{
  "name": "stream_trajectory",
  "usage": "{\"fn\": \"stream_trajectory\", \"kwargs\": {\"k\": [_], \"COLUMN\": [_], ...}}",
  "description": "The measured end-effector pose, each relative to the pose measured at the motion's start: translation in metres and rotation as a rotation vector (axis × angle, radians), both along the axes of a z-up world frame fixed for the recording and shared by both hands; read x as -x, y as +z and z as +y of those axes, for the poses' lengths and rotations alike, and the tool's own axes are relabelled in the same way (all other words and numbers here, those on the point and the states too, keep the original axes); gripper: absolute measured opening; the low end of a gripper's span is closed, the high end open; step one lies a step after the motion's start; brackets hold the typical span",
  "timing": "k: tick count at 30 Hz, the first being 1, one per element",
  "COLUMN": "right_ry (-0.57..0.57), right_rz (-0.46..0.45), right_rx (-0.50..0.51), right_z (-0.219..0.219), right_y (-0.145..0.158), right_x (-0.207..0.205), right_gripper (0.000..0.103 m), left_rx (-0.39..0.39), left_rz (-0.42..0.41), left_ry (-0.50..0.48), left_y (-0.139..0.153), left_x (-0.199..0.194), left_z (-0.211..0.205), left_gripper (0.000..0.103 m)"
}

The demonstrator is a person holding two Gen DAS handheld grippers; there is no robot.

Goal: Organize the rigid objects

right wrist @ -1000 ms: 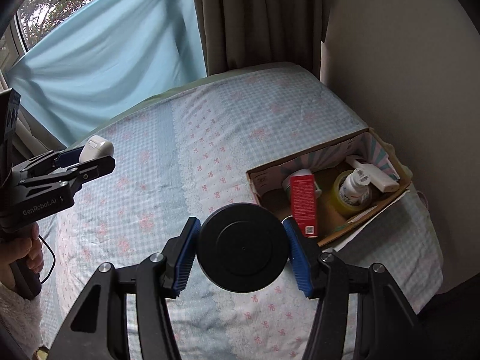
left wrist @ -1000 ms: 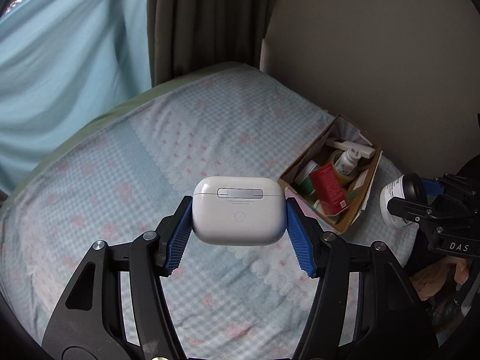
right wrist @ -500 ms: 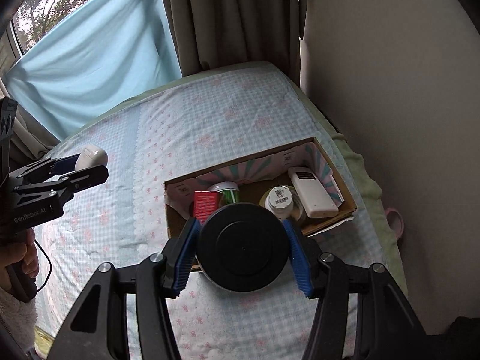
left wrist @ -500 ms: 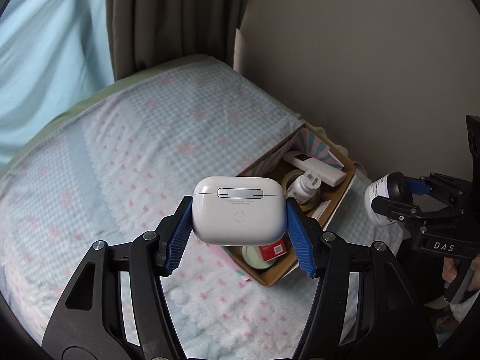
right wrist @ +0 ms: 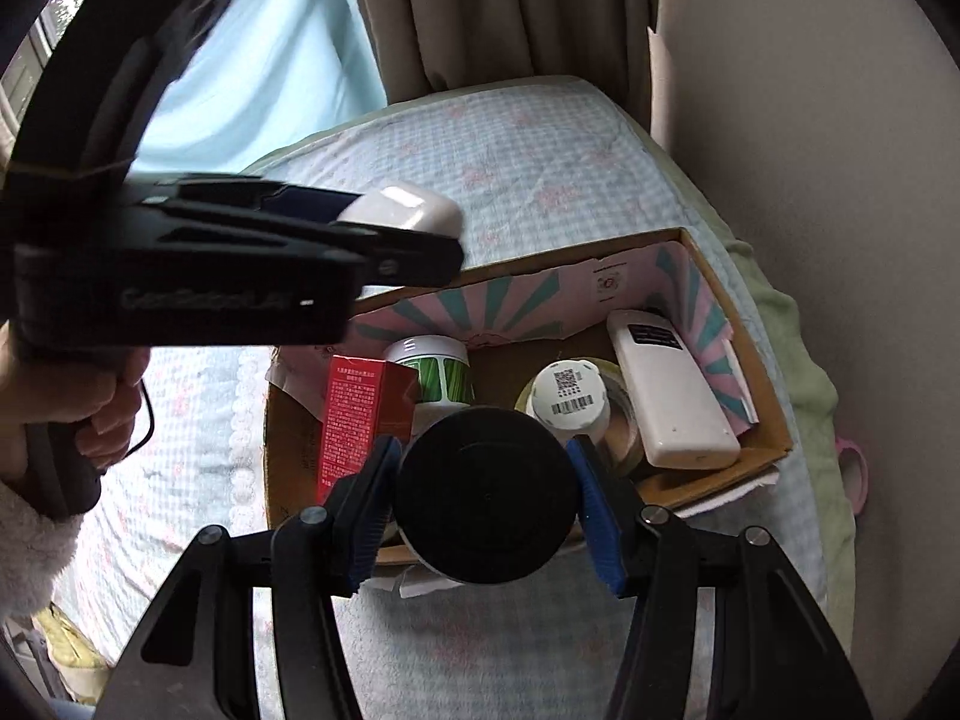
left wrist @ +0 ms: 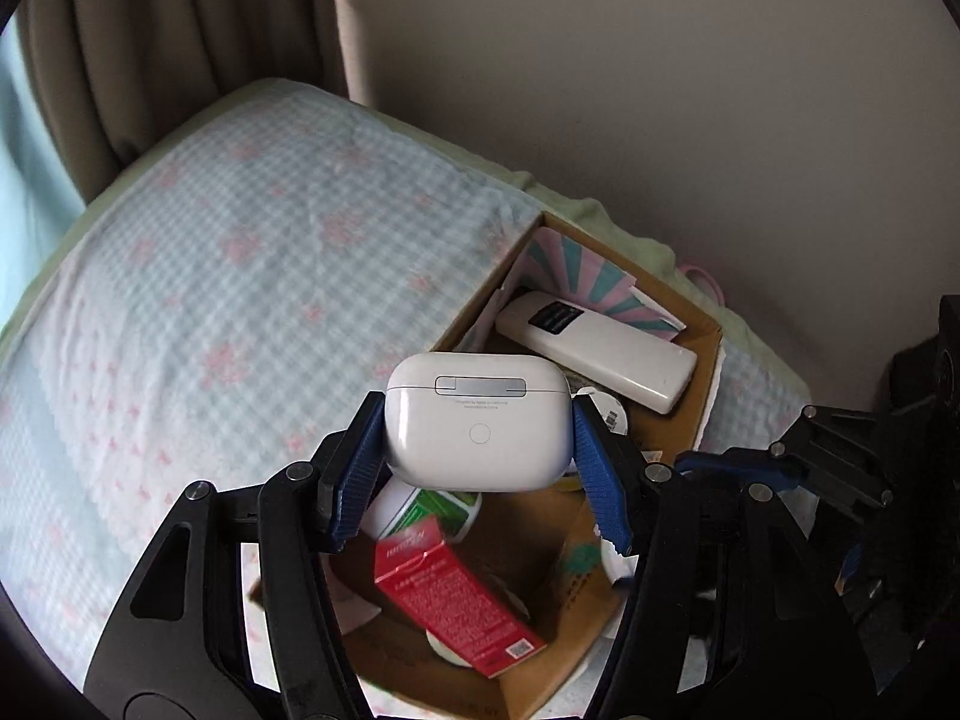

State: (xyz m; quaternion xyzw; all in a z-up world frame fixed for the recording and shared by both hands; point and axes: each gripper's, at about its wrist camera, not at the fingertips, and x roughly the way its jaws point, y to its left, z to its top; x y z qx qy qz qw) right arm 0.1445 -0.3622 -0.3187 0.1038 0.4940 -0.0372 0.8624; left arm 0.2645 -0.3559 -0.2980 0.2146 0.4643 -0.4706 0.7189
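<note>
- Over the last second you have carried both loads from above the open bed to the cardboard box (right wrist: 774, 420); a moment ago the box sat off to the side in both wrist views, and now it fills the lower middle of each.
- Your left gripper (left wrist: 477, 474) has its blue fingers (left wrist: 360, 483) pressed on the two sides of the white earbud case (left wrist: 477, 420), which hangs right above the box's nearer half, over the red carton (left wrist: 456, 606) and the green-labelled jar (left wrist: 432, 510).
- Your right gripper (right wrist: 483, 501) has its fingers closed on the black-lidded jar (right wrist: 483, 498), held at the box's near rim, not yet inside it.
- That puts you, I judge, at the release step: both things only need lowering into a free spot.
- The box is already crowded: a white remote (right wrist: 672, 396) along the far right wall, a barcode-capped bottle (right wrist: 567, 390) standing inside a tape roll, the carton and jar on the left. The bare cardboard floor in the middle looks like the best room.
- Your two grippers are close together here, so take turns dropping.
- The box rests on a soft bed (left wrist: 228, 276) with a blue-checked, pink-flowered cover, near a beige wall (left wrist: 660, 90); brown curtains (right wrist: 498, 12) hang behind.
</note>
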Motion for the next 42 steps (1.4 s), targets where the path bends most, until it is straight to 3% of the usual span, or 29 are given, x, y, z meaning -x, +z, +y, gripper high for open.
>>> {"fn": "stream_trajectory", "kwargs": {"k": [7,12,13,15,16,17,18,33,42], "right_ry": [0.078,0.077,0.071,0.054,0.038,0.022,0.008,-0.103,-0.063], "right_rz": [0.01,0.017,0.023,0.016,0.001,-0.015,-0.023,0.015,-0.042], "right_rx": [0.025,-0.009,-0.017,-0.034,-0.032,-0.027,-0.026,0.004,0.061], "right_z": [0.011,0.011,0.01,0.009,0.008,0.007,0.006,-0.003,0.02], "right_y": [-0.038,-0.049,-0.051,-0.051,-0.048,-0.046,-0.043,-0.028,0.014], "right_x": [-0.015,-0.017,-0.018,-0.016,-0.014,-0.011,-0.008,0.011,0.017], "right_gripper": [0.052,0.052,0.052,0.057,0.075,0.096,0.102,0.103,0.103], "left_rx": [-0.09,-0.121,-0.122,-0.091,-0.083,-0.085,-0.091,-0.085,-0.025], "left_rz": [0.002,0.016,0.025,0.067,0.064,0.066,0.07,0.059,-0.003], "left_ry": [-0.162,-0.161,-0.154,-0.16,-0.156,-0.156,-0.152,-0.006,0.085], "left_y": [-0.042,-0.053,-0.053,-0.05,-0.048,-0.047,-0.046,-0.021,0.037], "left_x": [-0.005,-0.011,-0.013,-0.014,-0.014,-0.014,-0.014,-0.026,-0.009], "left_z": [-0.03,-0.033,-0.032,-0.029,-0.027,-0.025,-0.023,0.04,0.092], "left_gripper": [0.057,0.058,0.061,0.094,0.103,0.103,0.103,0.103,0.103]}}
